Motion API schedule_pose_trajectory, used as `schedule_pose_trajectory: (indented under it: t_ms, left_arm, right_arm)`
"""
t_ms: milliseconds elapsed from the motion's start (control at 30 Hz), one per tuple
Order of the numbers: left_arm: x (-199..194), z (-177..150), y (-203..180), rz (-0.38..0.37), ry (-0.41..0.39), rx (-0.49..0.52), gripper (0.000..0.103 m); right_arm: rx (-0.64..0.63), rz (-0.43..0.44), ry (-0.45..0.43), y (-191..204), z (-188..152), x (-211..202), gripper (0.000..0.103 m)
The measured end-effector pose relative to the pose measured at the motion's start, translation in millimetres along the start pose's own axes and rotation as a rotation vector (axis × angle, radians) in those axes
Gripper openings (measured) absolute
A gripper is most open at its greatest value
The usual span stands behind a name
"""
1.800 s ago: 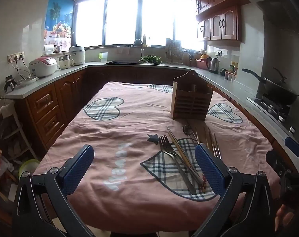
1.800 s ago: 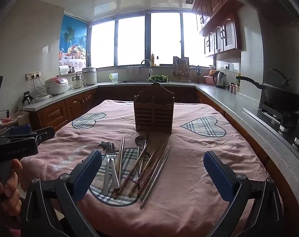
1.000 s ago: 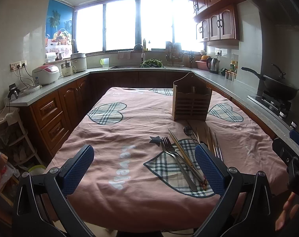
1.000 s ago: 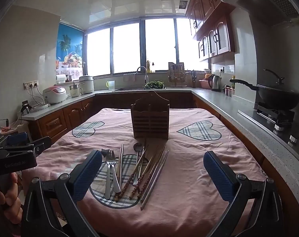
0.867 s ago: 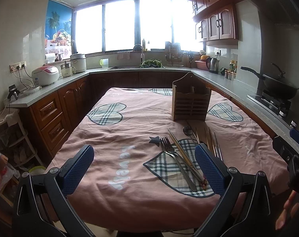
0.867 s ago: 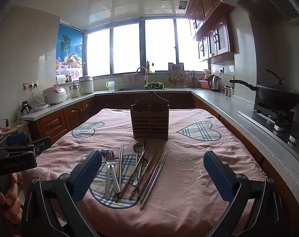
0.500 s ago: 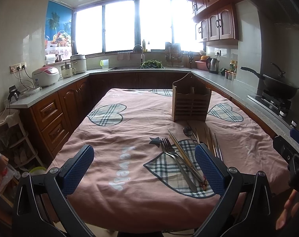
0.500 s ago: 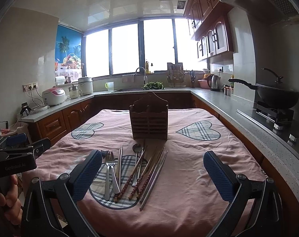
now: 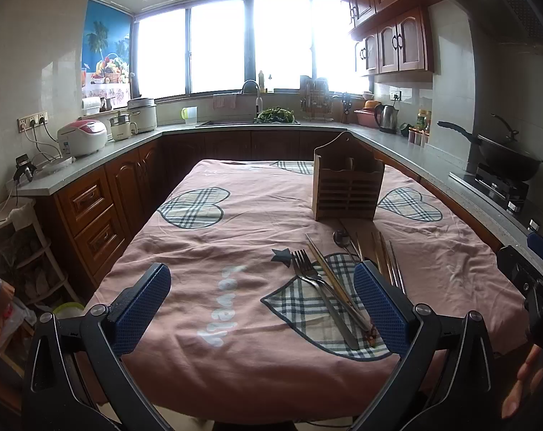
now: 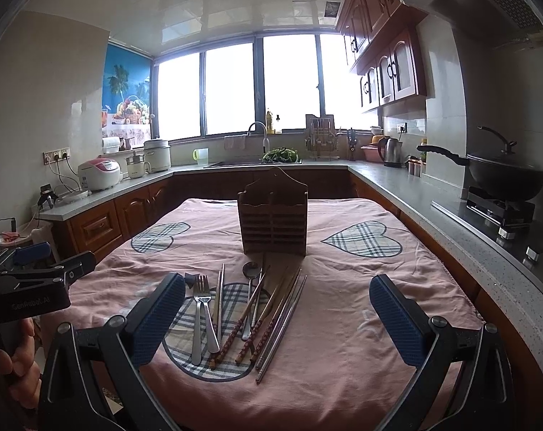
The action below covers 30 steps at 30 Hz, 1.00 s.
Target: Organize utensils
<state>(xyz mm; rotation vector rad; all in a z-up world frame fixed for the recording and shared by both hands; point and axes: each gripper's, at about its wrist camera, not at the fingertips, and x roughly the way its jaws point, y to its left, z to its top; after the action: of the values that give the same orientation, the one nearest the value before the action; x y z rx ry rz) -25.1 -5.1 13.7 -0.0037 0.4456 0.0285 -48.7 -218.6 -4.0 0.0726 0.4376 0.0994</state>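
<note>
The right gripper (image 10: 276, 318) hovers with jaws spread wide and empty. Between them, forks (image 10: 204, 318), a spoon (image 10: 250, 271) and chopsticks (image 10: 271, 318) lie on the pink cloth (image 10: 343, 323). Beyond them the wooden holder (image 10: 273, 226) stands upright. The left gripper (image 10: 38, 273) hangs off to the left.

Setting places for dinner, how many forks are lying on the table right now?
2. Both forks lie side by side at the left end of the utensil row on the plaid heart patch, tines toward the wooden holder. None seem hidden.
</note>
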Motion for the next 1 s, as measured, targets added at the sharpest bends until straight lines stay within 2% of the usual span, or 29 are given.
schedule_pose_trajectory:
  t_ms: [867,1000]
  left_arm:
    - [5.6,-1.4,-1.8,0.0,0.005,0.0,0.103]
    - [16.2,-1.6,-2.4,-0.003,0.022,-0.002,0.103]
  right_arm:
    - [-0.003,-0.001,0.011,-1.7,-0.5,3.9,0.103]
    - [-0.003,-0.001,0.02,-2.4,-0.5,7.3,0.103]
